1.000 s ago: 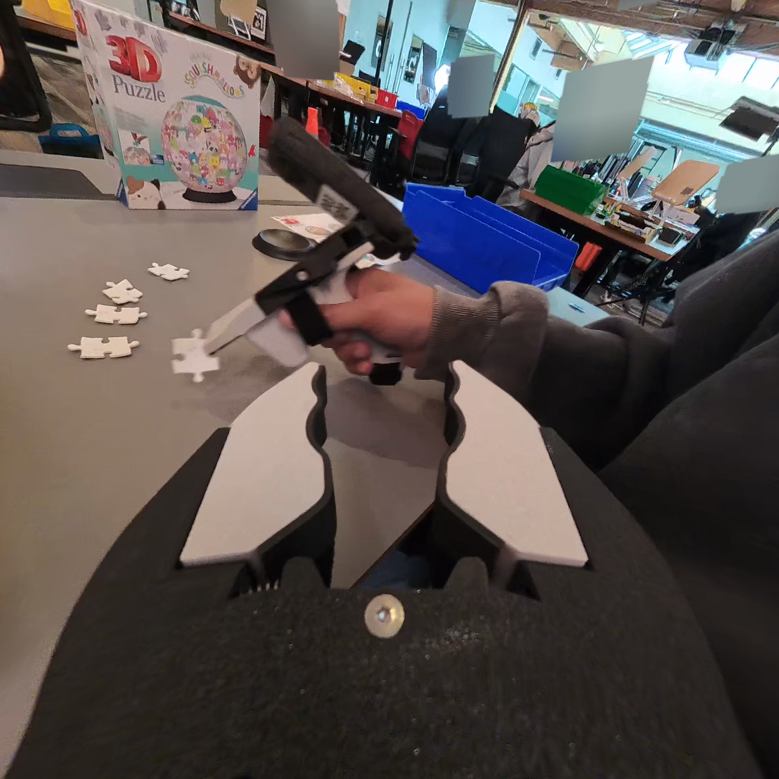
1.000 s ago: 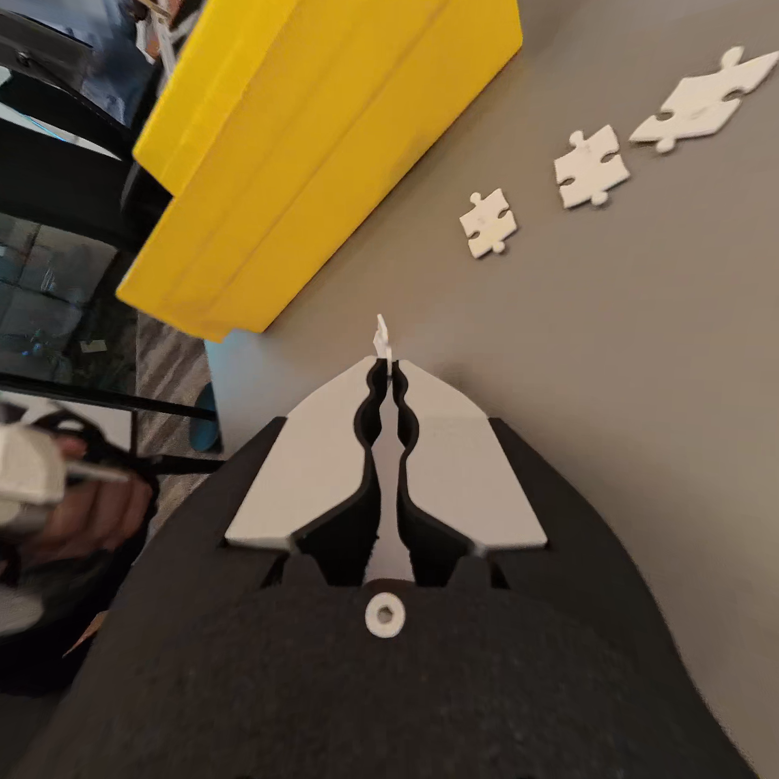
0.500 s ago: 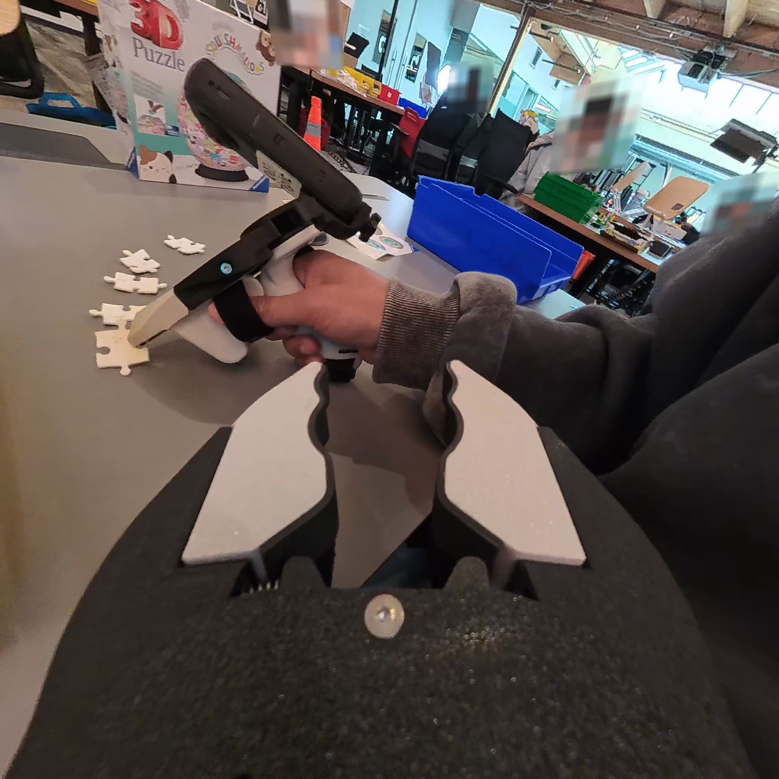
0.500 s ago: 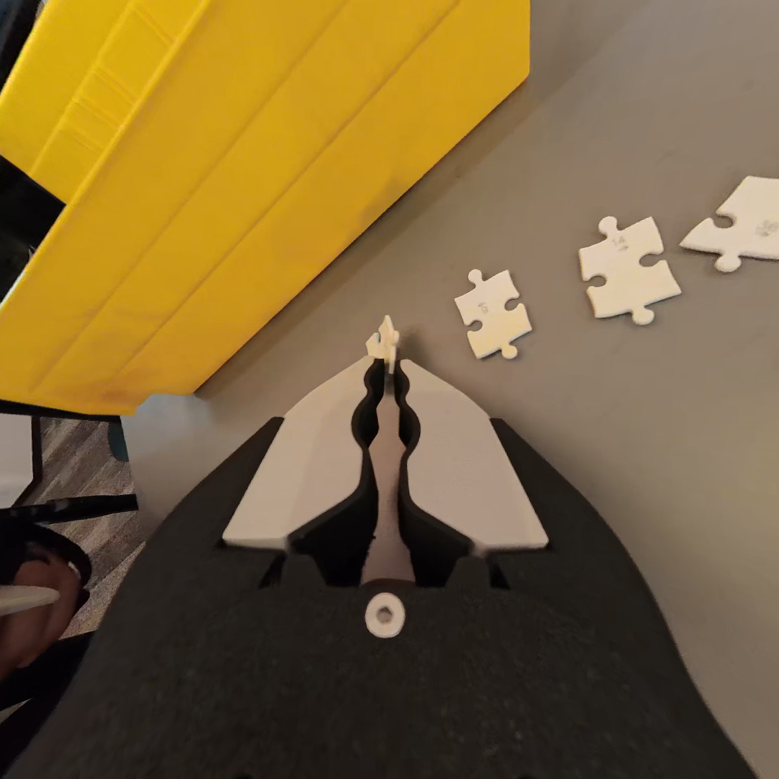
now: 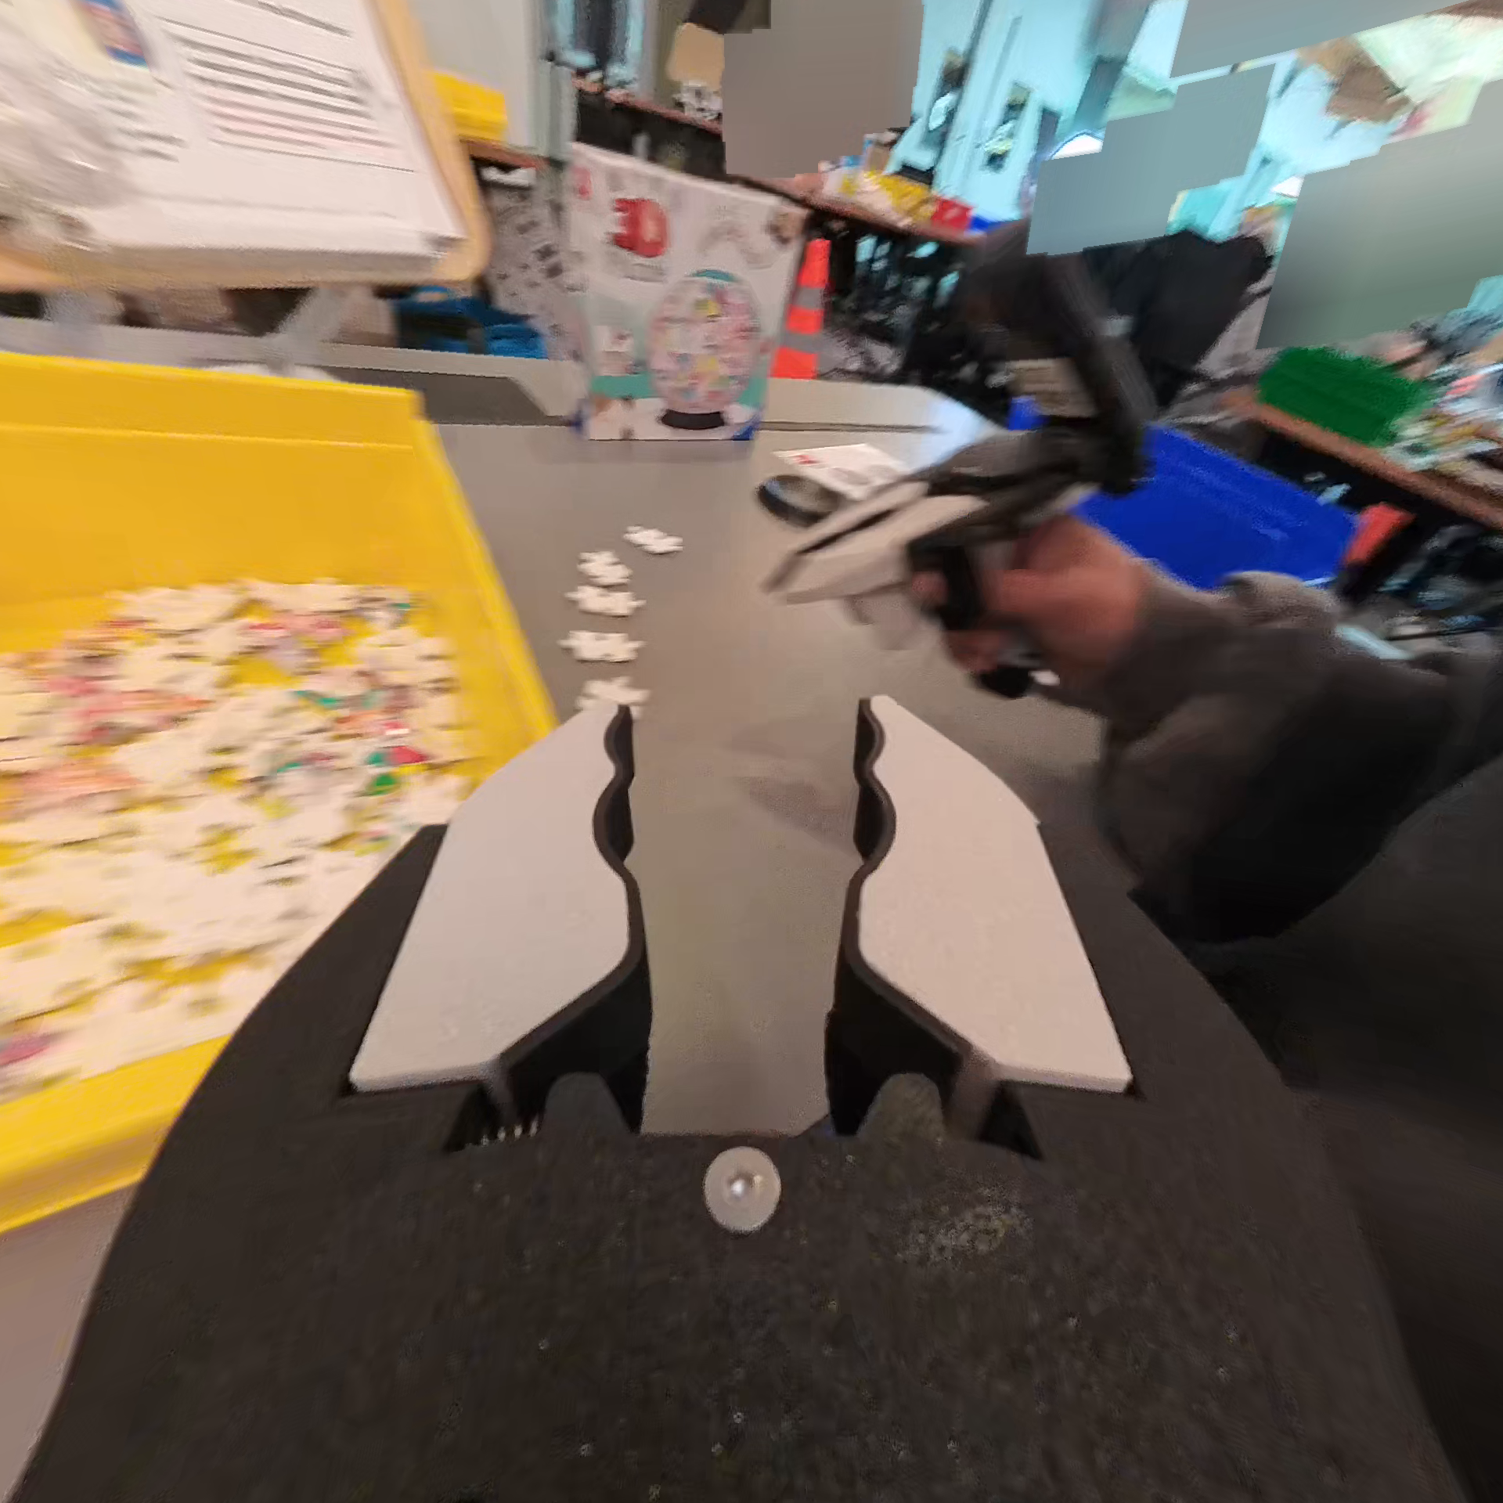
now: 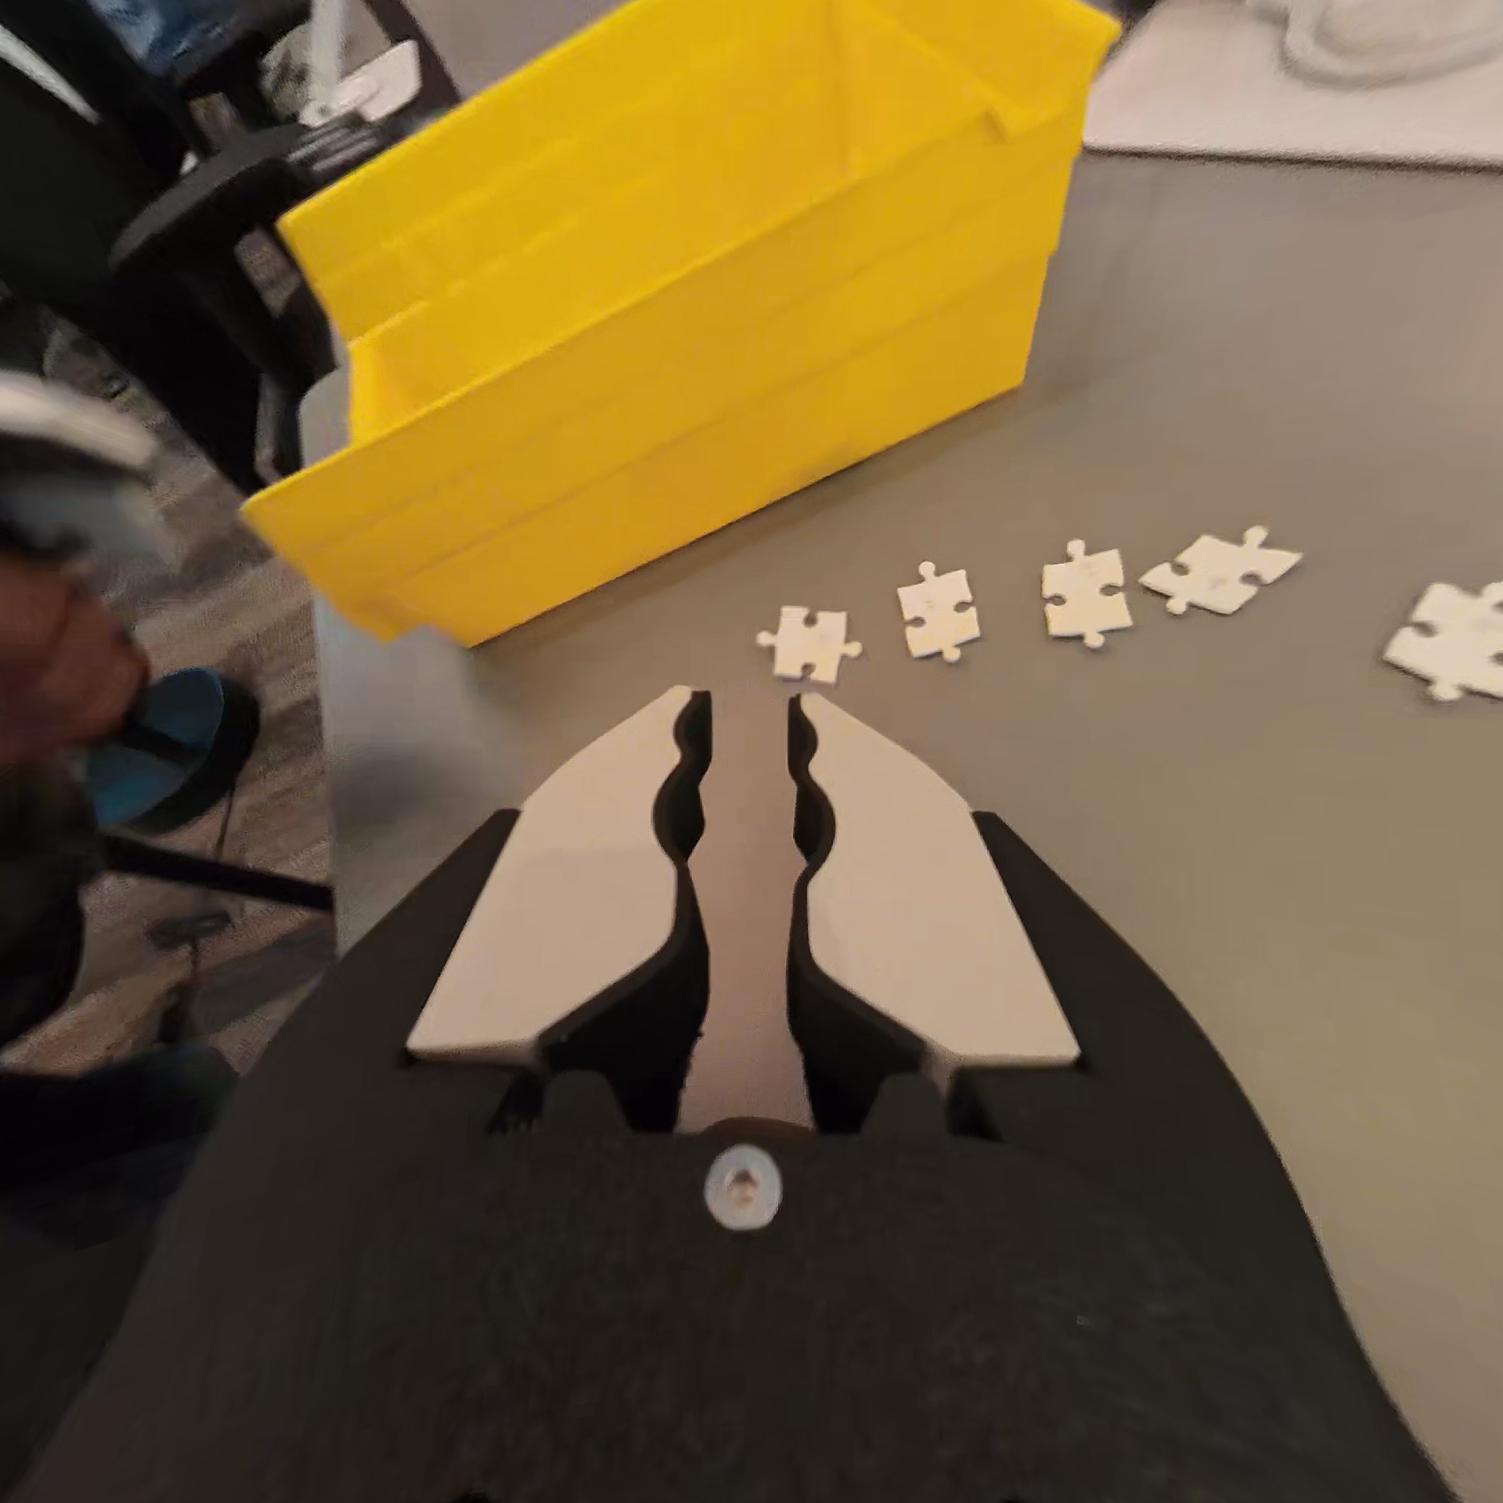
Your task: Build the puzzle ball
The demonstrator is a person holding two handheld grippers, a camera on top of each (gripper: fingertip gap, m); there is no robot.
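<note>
Piece set down; both grippers empty and spread.

The nearest piece [image 6: 808, 643] now lies flat on the grey table [image 6: 1220, 854], first in a row of five white pieces [image 6: 1090, 600] beside the yellow bin [image 6: 691, 366]; half a second ago it stood pinched in the right gripper [image 6: 749, 706], whose fingers have since parted and hang just short of it, a little to its left. The left wrist view alone shows the bin's inside heaped with loose pieces [image 5: 203, 773], the puzzle box [image 5: 675, 317] standing at the table's far side, and the right gripper [image 5: 785, 579] raised above the table, well apart from the row. The left gripper [image 5: 740, 716] is spread wide and empty, the row's nearest piece [image 5: 612, 694] just past its left fingertip.
</note>
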